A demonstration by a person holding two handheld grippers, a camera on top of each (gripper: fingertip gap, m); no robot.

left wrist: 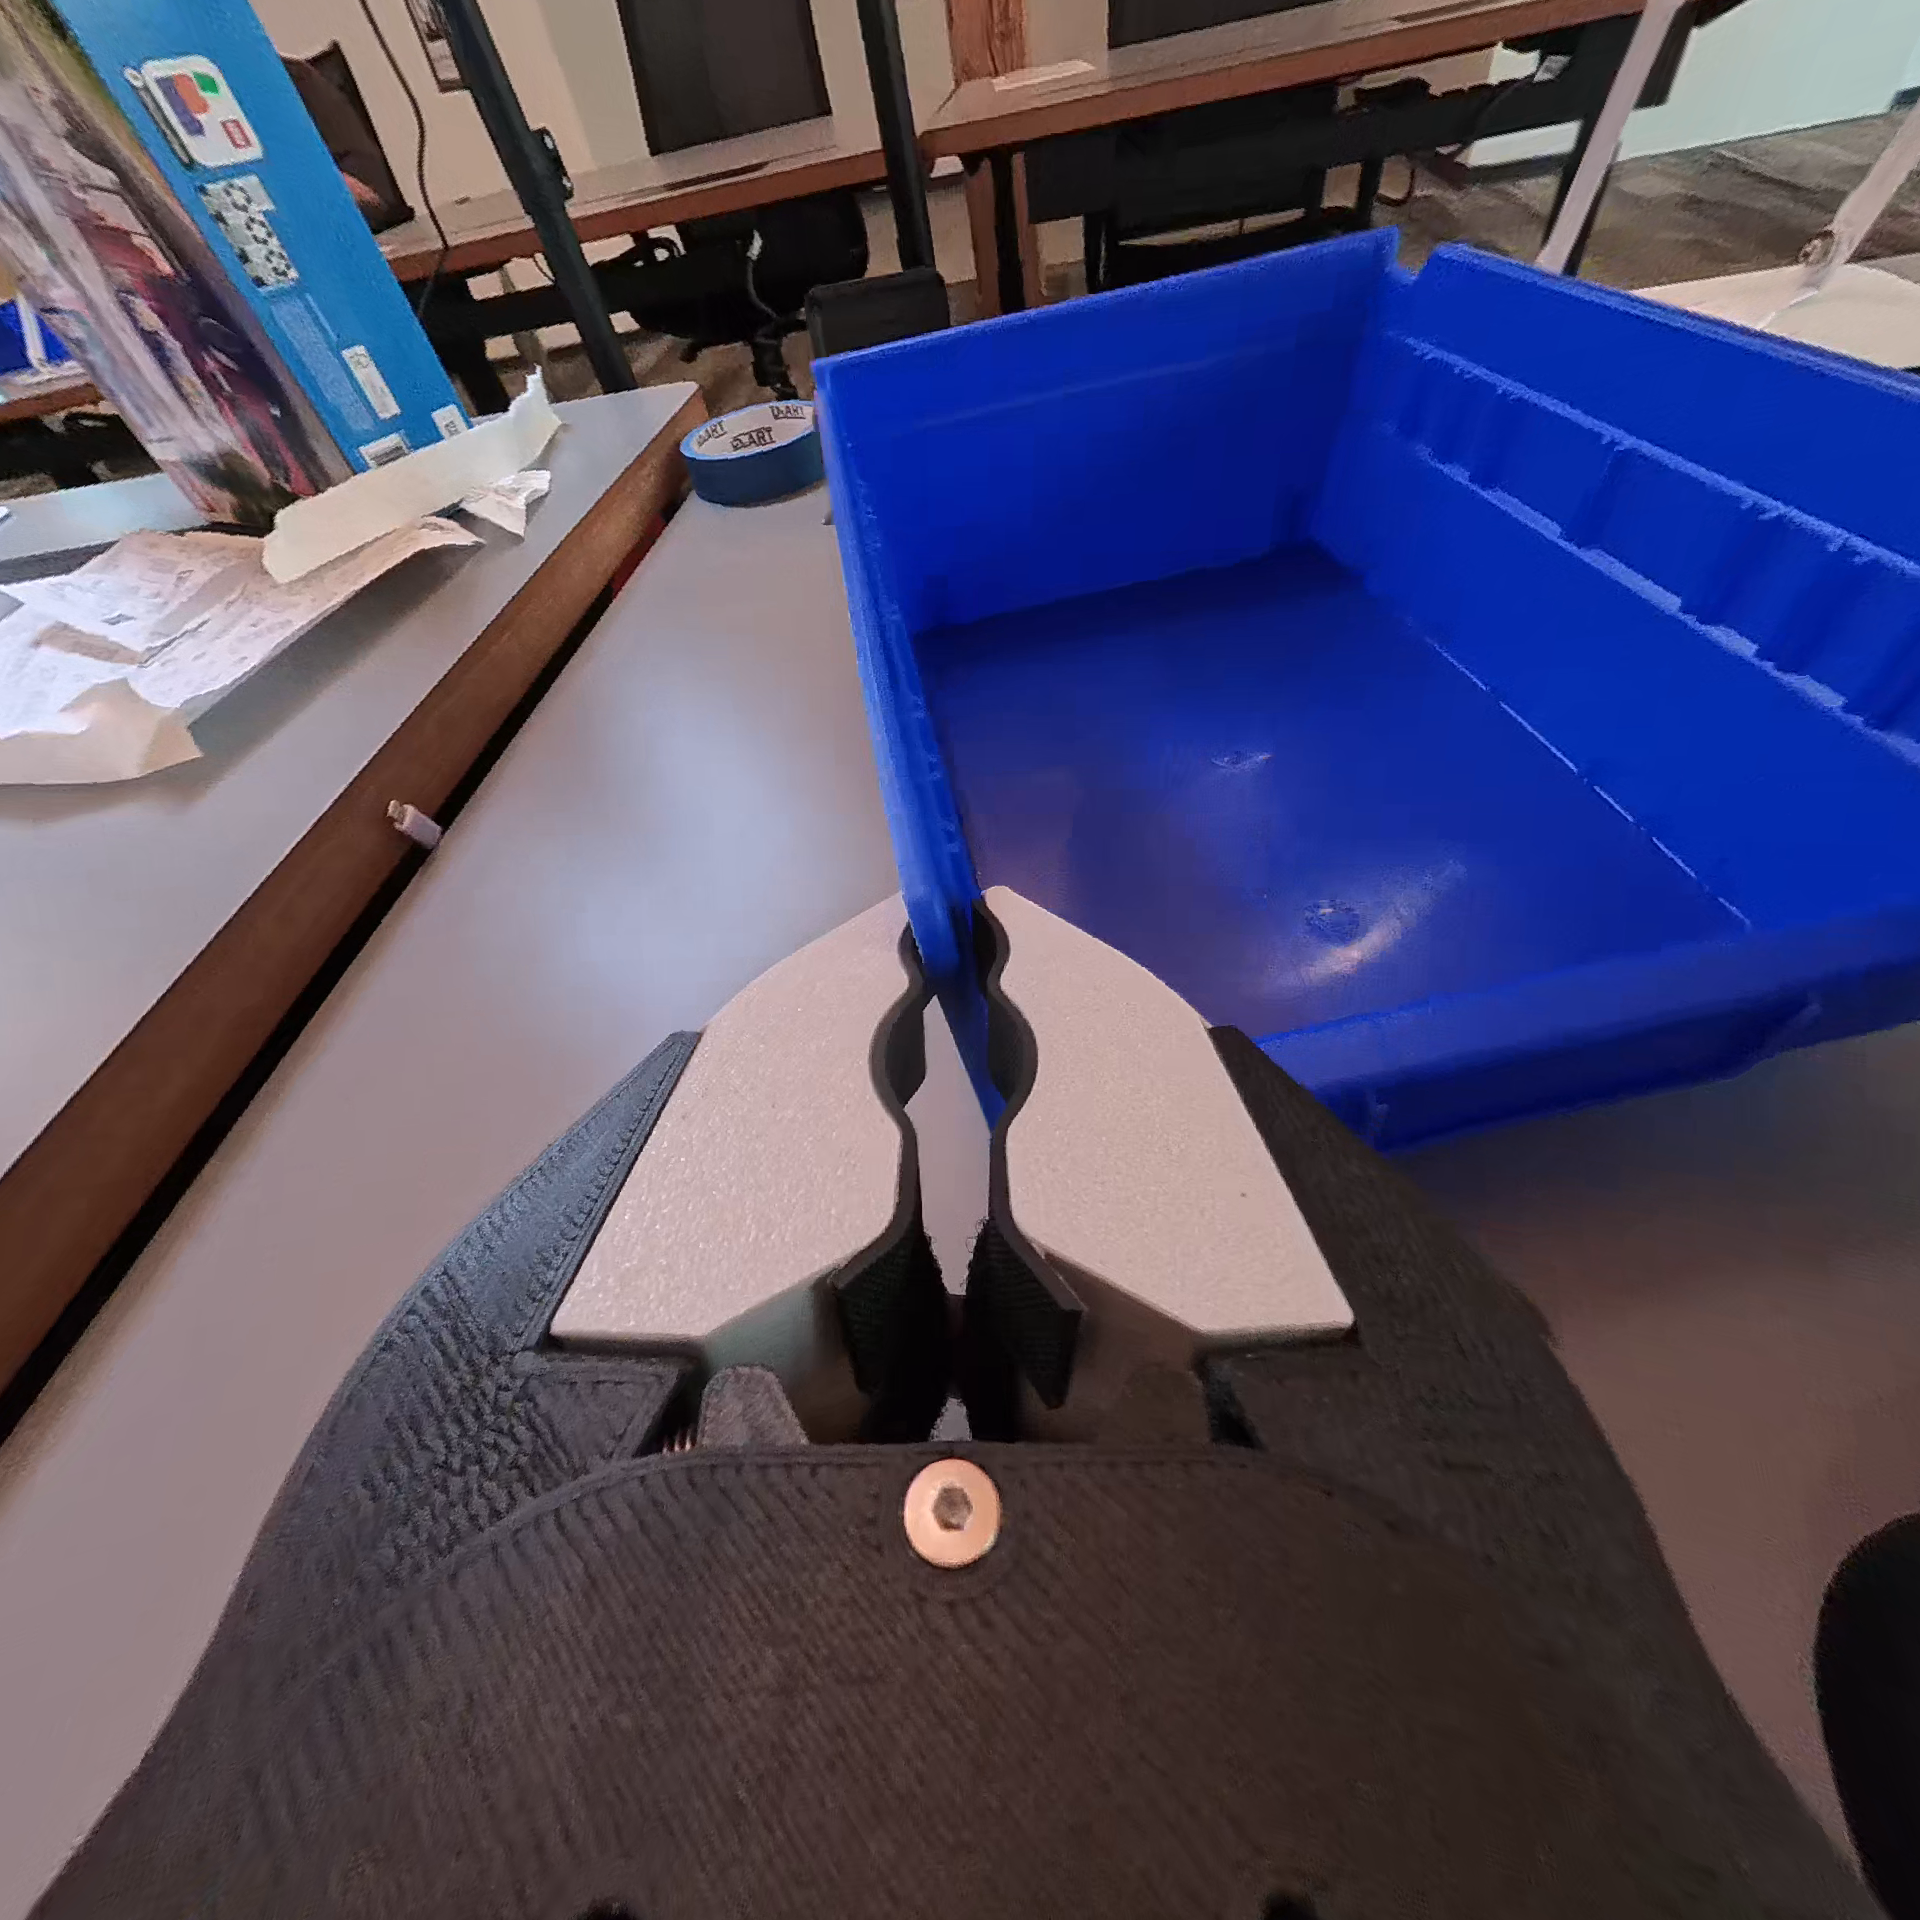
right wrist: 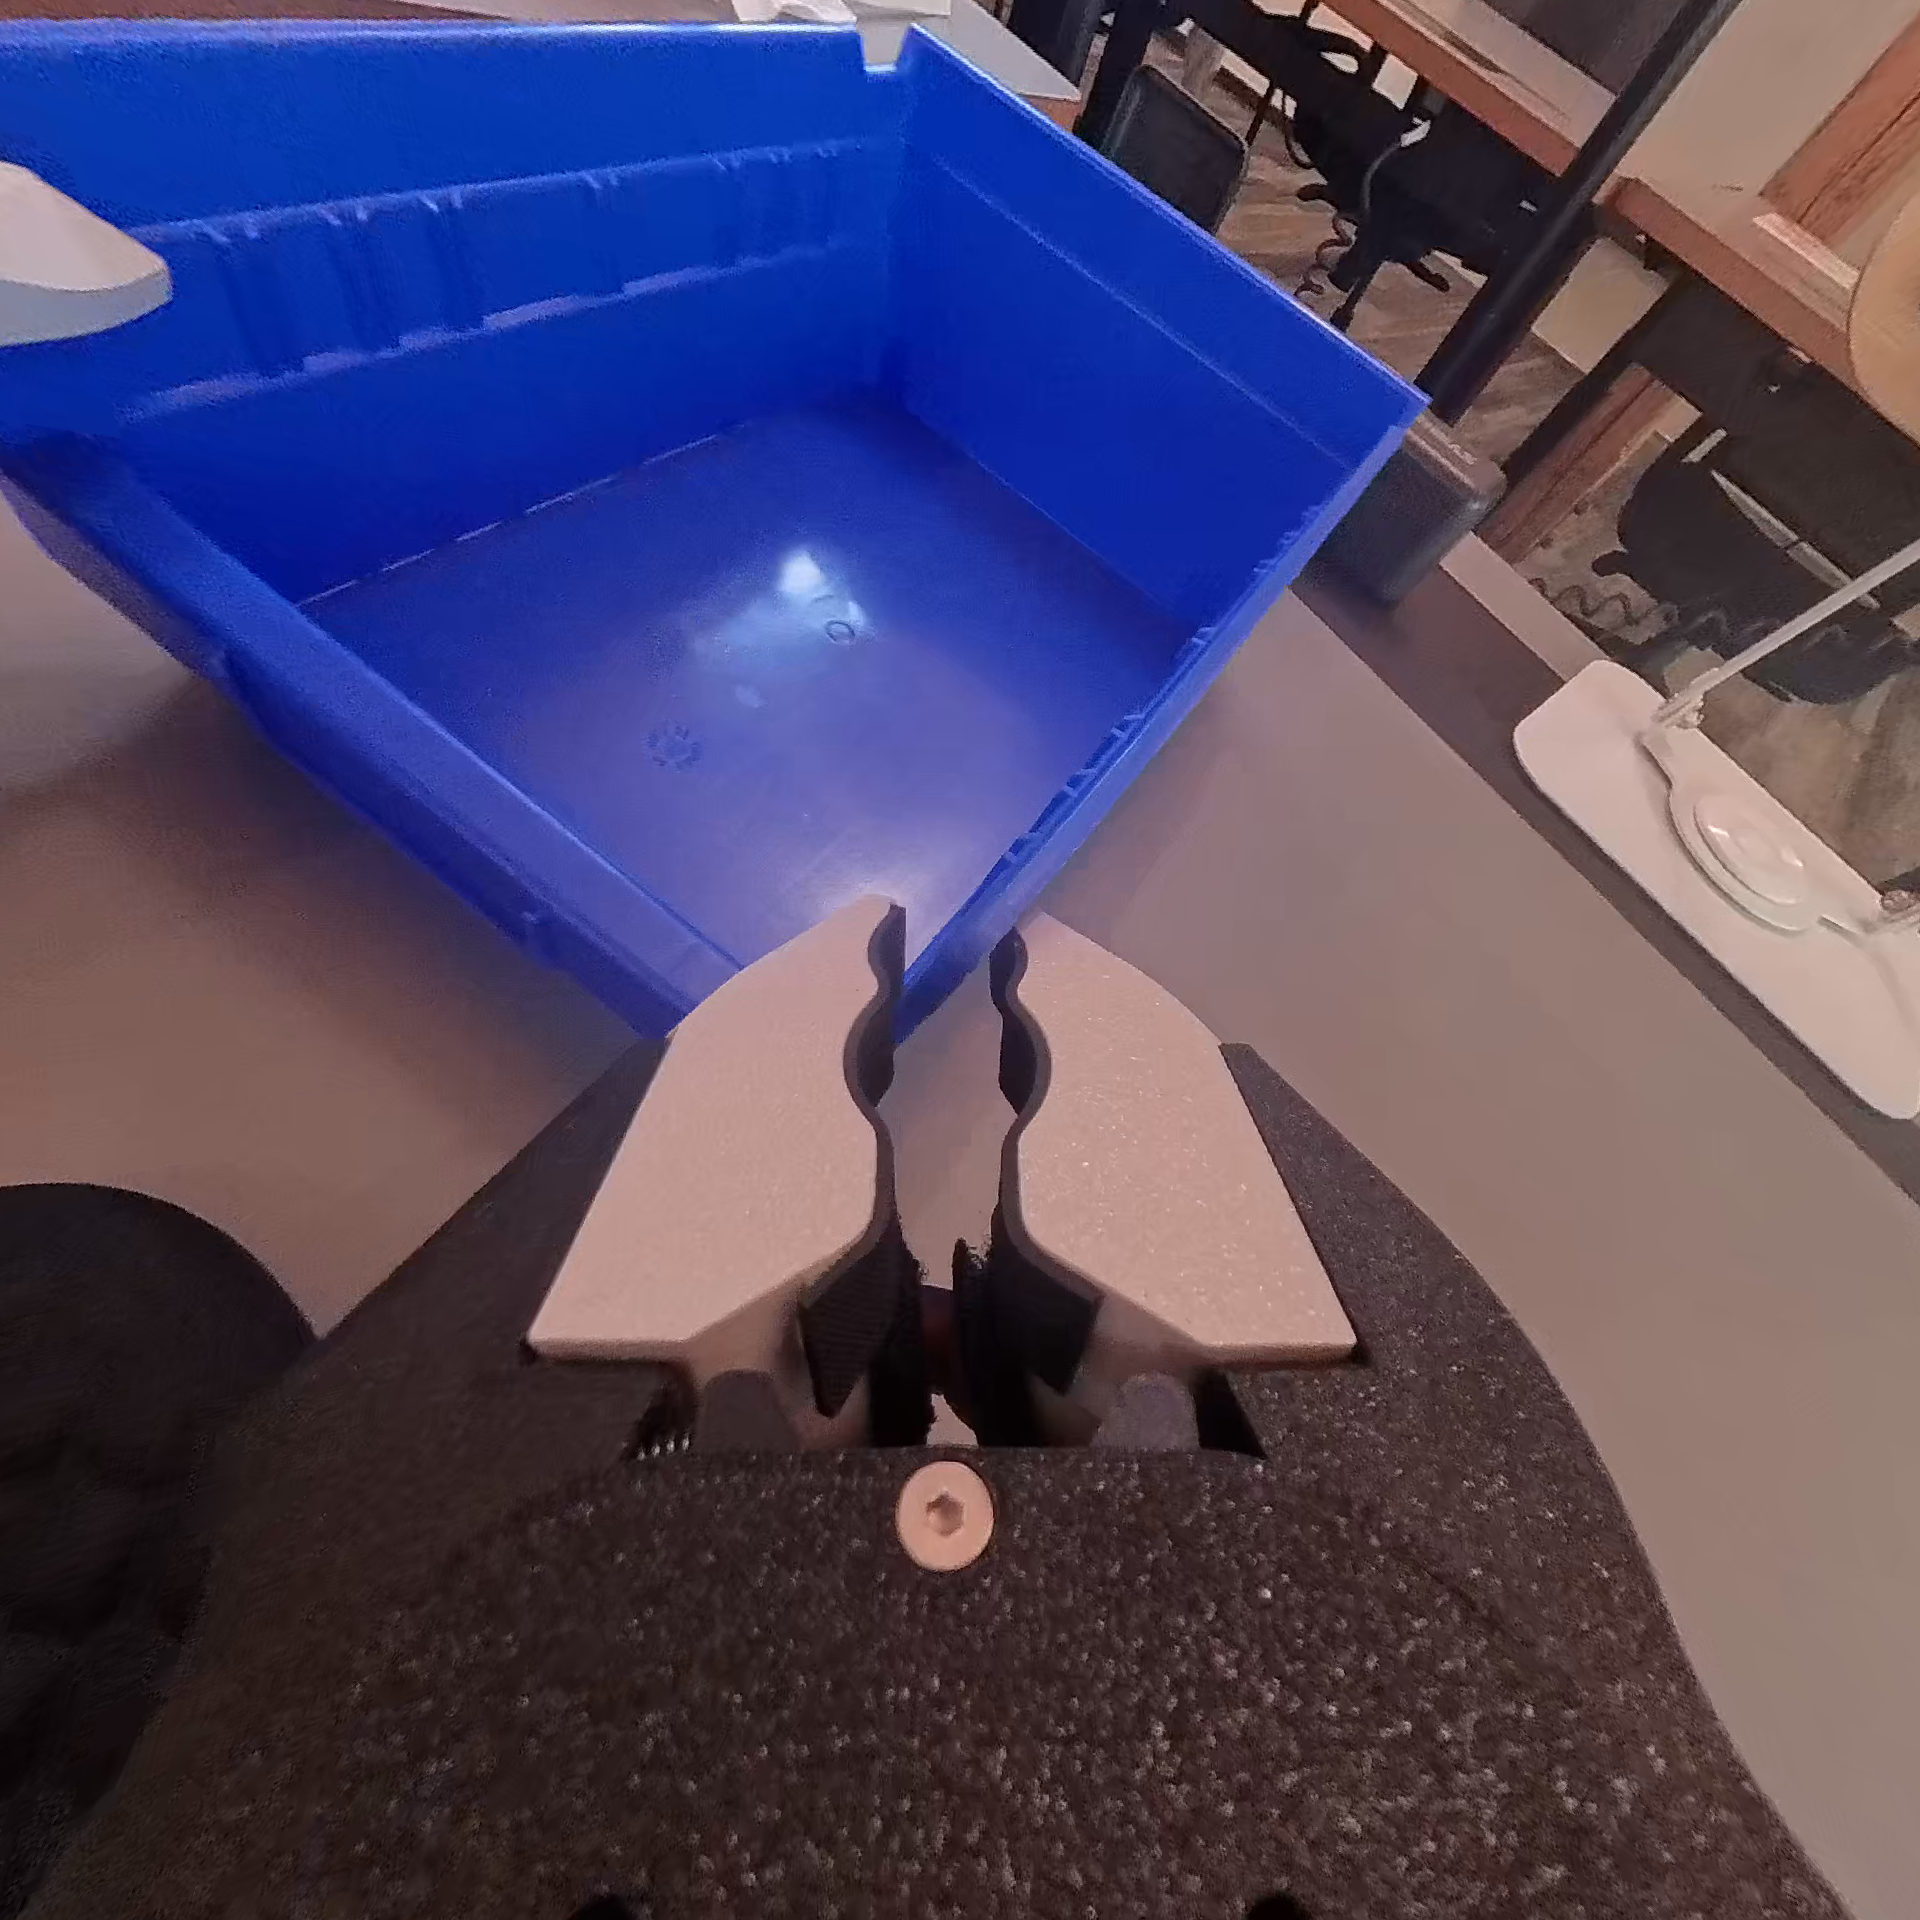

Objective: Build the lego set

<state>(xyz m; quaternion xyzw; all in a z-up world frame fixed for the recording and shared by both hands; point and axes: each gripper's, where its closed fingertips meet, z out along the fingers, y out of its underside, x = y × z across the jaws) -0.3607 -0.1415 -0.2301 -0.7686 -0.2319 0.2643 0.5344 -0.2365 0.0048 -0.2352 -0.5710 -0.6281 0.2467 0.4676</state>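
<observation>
Both grippers are pinching the blue bin (left wrist: 1351,644) by its near corners, 1 on each side wall. The left gripper (left wrist: 951,935) has its jaws nearly closed over the left wall's rim, wall between the pads. The right gripper (right wrist: 945,935) straddles the right wall's near end the same way; a narrow gap shows between its jaws, and whether the pads actually press the wall cannot be told.

Judgement: the step in hand is moving or steadying the bin, not brick assembly. To do it well, both grips should seat fully over the rim before any pull, and both hands should travel together and level so the thin walls do not flex or slip out.

Contents: the bin is empty; only glare and moulded marks show on its floor. No loose lego pieces are visible in either view. The set's box (left wrist: 239,260) stands on the adjoining table (left wrist: 260,831), well apart to the left, with paper sheets (left wrist: 156,623) beside it. A blue tape roll (left wrist: 753,452) sits just behind the bin. A white lamp base (right wrist: 1704,831) lies to the right.
</observation>
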